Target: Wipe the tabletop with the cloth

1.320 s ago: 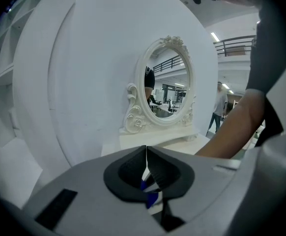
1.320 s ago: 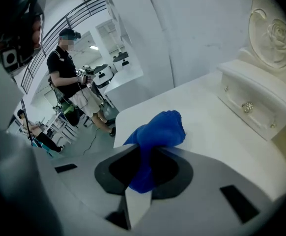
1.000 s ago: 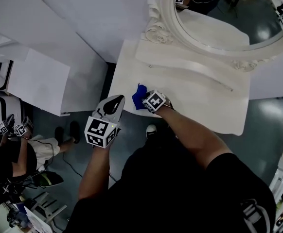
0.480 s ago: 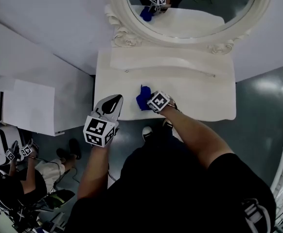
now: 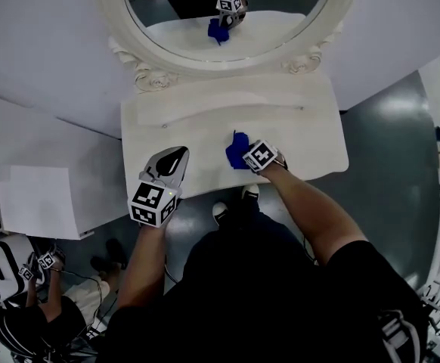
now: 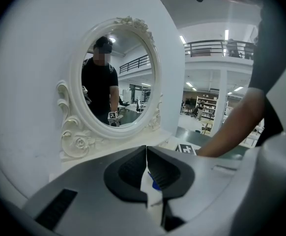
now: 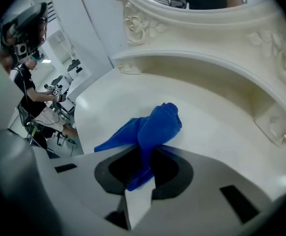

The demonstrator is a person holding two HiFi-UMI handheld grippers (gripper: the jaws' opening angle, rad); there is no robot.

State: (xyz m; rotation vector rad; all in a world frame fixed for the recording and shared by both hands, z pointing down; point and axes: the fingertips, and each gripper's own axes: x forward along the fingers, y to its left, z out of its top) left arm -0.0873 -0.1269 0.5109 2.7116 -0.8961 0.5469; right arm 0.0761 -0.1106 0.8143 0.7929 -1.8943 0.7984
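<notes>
A blue cloth [image 5: 237, 151] lies bunched on the white tabletop [image 5: 197, 127] of a dressing table, near its front edge. My right gripper [image 5: 244, 156] is shut on the cloth [image 7: 150, 132], which bulges out ahead of the jaws and rests on the tabletop [image 7: 216, 132]. My left gripper [image 5: 176, 157] hovers over the front left part of the tabletop, jaws together with nothing between them. In the left gripper view a sliver of the blue cloth [image 6: 155, 185] shows beyond the left gripper [image 6: 146, 156].
An oval mirror [image 5: 227, 13] in an ornate white frame stands at the back of the table and reflects the cloth and right gripper. A white cabinet [image 5: 46, 203] stands to the left. A seated person [image 5: 23, 308] is at lower left on the grey floor.
The head view has swung so the table sits lower and further left in the picture. The right gripper with the cloth has moved slightly right along the tabletop. The left gripper stays put.
</notes>
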